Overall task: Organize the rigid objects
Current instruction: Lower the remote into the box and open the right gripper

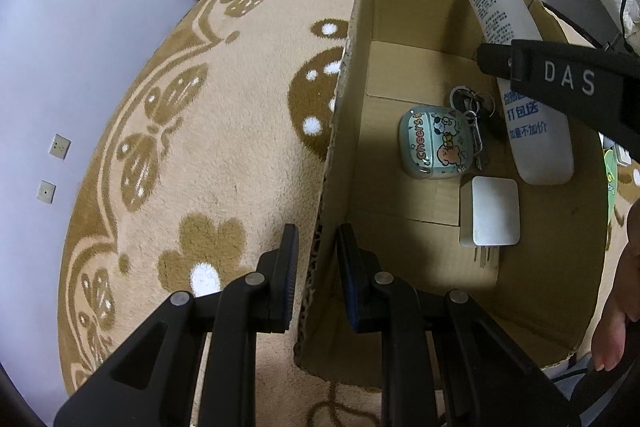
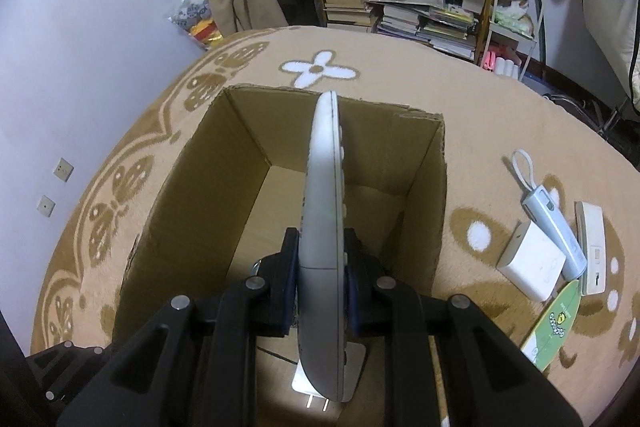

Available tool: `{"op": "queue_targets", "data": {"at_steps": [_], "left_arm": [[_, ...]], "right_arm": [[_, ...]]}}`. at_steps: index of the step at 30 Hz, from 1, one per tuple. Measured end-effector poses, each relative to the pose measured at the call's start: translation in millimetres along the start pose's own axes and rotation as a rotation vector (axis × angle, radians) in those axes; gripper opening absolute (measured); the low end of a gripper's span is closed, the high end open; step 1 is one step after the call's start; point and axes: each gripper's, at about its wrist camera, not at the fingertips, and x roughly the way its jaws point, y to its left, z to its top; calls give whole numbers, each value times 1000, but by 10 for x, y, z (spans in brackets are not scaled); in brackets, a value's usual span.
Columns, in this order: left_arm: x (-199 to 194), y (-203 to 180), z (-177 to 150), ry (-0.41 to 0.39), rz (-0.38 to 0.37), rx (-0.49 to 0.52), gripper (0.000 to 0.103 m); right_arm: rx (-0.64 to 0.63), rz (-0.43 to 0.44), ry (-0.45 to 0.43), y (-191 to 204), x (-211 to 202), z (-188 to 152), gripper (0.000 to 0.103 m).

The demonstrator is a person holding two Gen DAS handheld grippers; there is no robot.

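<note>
My right gripper (image 2: 322,267) is shut on a long white remote control (image 2: 324,187), held edge-up and pointing down into an open cardboard box (image 2: 192,187). In the left wrist view the remote (image 1: 504,7) hangs over the box's right side, with a finger of the right gripper (image 1: 560,75) across it. My left gripper (image 1: 318,267) is shut on the near left wall of the box (image 1: 348,99). On the box floor lie a cartoon-printed earbud case (image 1: 436,143), a bunch of keys (image 1: 472,107) and a white plug charger (image 1: 494,213).
The box stands on a beige patterned rug (image 1: 240,147). To its right lie a white power adapter (image 2: 532,263), a pale blue power bank (image 2: 556,227), a white device (image 2: 592,247) and a green card (image 2: 554,323). Bookshelves (image 2: 400,7) stand behind. A hand (image 1: 616,327) shows at the right edge.
</note>
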Motion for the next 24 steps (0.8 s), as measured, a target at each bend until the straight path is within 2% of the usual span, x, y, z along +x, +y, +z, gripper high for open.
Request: {"op": "queue_targets", "data": {"at_steps": [13,15,18,19,20,24], "left_arm": [[20,-1,14,2,1,2,19],[21,0,13,2,0,1,19],[20,-1,13,2,-1,1,19],[21,-1,12,2,0,1,19],[24,-3,13,2,0,1,19],[18,-1,12,2,1,2,19]], "right_arm": [[16,17,-50,-133,-340,52,22],[21,28,-44,-180,-402,42,25],[28,6,-54,-299,-534,20,51],[29,-5,-65,-342,-582,12,65],[31,-13,-74,-382,-620,7,74],[62,-50,-98,-617,-758,-47,88]]}}
